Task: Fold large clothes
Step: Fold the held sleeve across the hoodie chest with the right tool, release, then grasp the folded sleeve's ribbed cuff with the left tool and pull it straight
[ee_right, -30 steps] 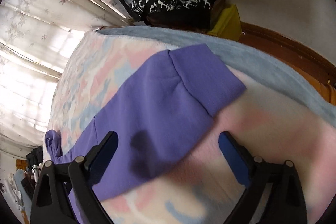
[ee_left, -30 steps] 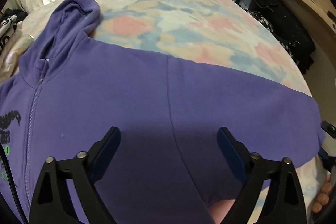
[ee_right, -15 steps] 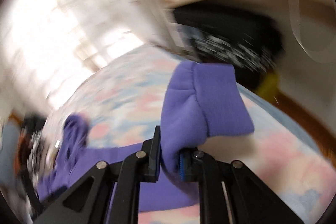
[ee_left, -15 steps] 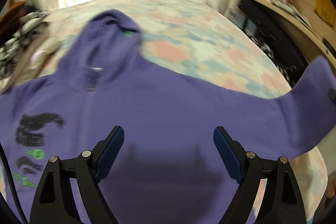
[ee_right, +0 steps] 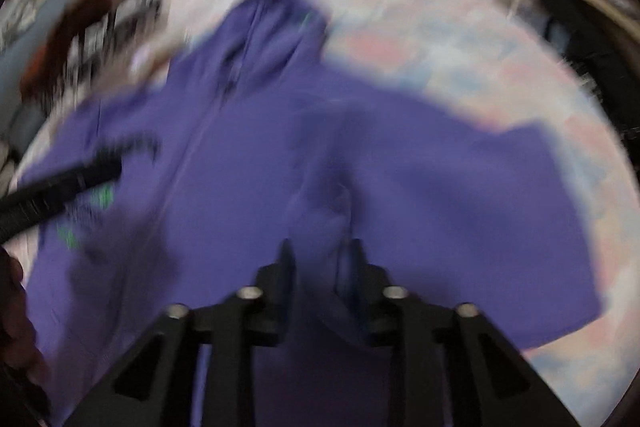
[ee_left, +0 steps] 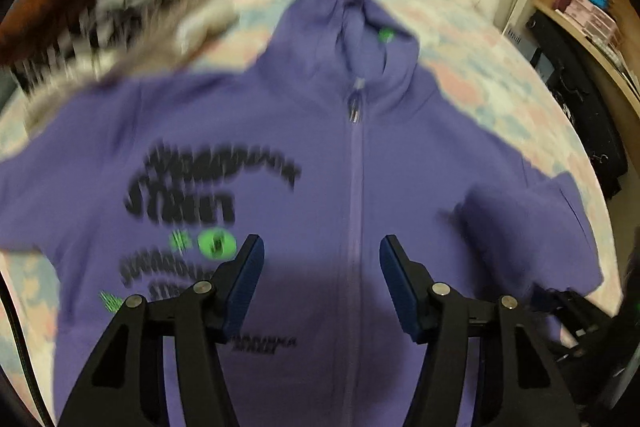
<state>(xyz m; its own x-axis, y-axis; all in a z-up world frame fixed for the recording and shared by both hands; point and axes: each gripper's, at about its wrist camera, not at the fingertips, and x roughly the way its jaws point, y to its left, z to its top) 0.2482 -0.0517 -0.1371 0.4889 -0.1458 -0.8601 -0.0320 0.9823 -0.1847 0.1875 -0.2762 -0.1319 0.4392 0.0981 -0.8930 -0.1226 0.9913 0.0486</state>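
A purple zip hoodie [ee_left: 320, 163] with black and green print lies face up on the pastel bed, hood toward the window. My left gripper [ee_left: 322, 267] is open and empty, hovering over the zipper at the lower chest. My right gripper [ee_right: 320, 267] is shut on the hoodie's right sleeve [ee_right: 320, 211] and holds it over the hoodie's body [ee_right: 440, 187]. The sleeve [ee_left: 520, 227] shows folded inward at the right in the left wrist view. Both views are blurred by motion.
The bed cover [ee_left: 500, 95] is pink, blue and white. A pile of dark and patterned clothes [ee_left: 100, 7] lies at the far left. A wooden shelf with boxes [ee_left: 588, 15] and black bags [ee_left: 576, 99] stand at the right. Curtains hang behind.
My right gripper has closed on the sleeve cuff and carried it left, over the hoodie's body. My left gripper has swung left from the sleeve to the zipper and narrowed a little.
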